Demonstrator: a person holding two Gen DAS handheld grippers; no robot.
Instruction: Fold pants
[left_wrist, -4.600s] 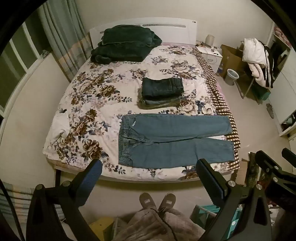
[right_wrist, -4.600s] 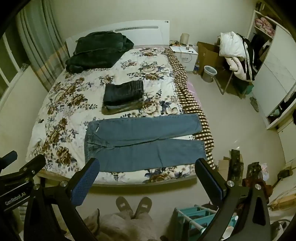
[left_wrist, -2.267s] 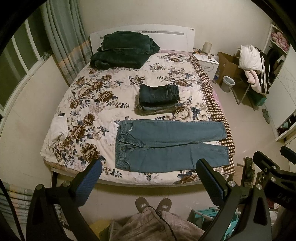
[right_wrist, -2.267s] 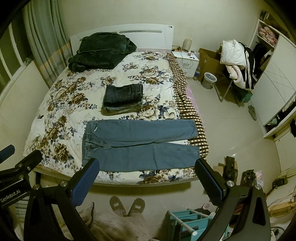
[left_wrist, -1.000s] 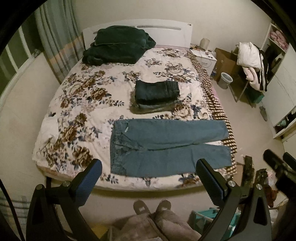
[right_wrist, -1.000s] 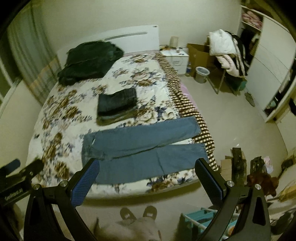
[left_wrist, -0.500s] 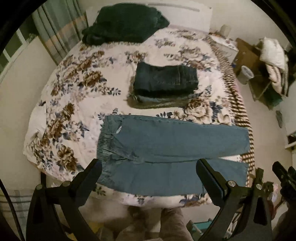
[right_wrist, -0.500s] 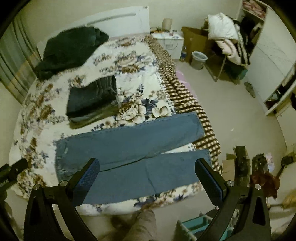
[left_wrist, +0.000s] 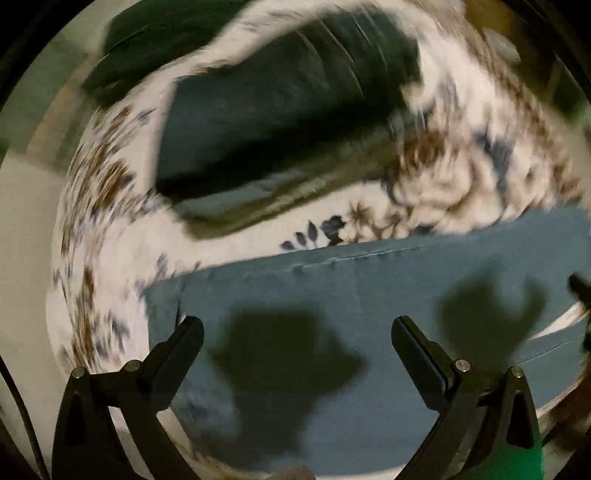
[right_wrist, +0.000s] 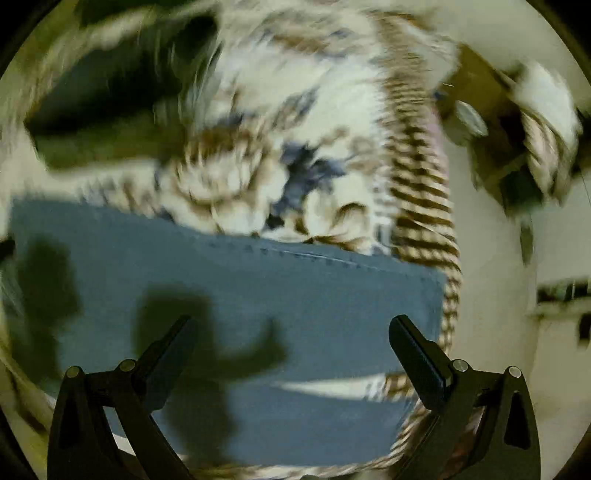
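Light blue jeans (left_wrist: 369, 291) lie flat on the floral bedspread (left_wrist: 110, 258), waist to the left and legs to the right. My left gripper (left_wrist: 297, 343) is open and empty, low over the waist end. In the right wrist view the jeans (right_wrist: 295, 295) show their leg ends near the bed's right edge. My right gripper (right_wrist: 290, 341) is open and empty, low over the legs. Both views are blurred by motion. Gripper shadows fall on the denim.
A stack of folded dark pants (left_wrist: 280, 110) sits on the bed just beyond the jeans. A brown checked sheet (right_wrist: 421, 184) hangs along the bed's right edge, with floor and a small bin (right_wrist: 469, 118) beyond it.
Both grippers have dropped fast from high above the bed's foot to just over the jeans, left over the waist end, right over the leg ends. Both stay open.
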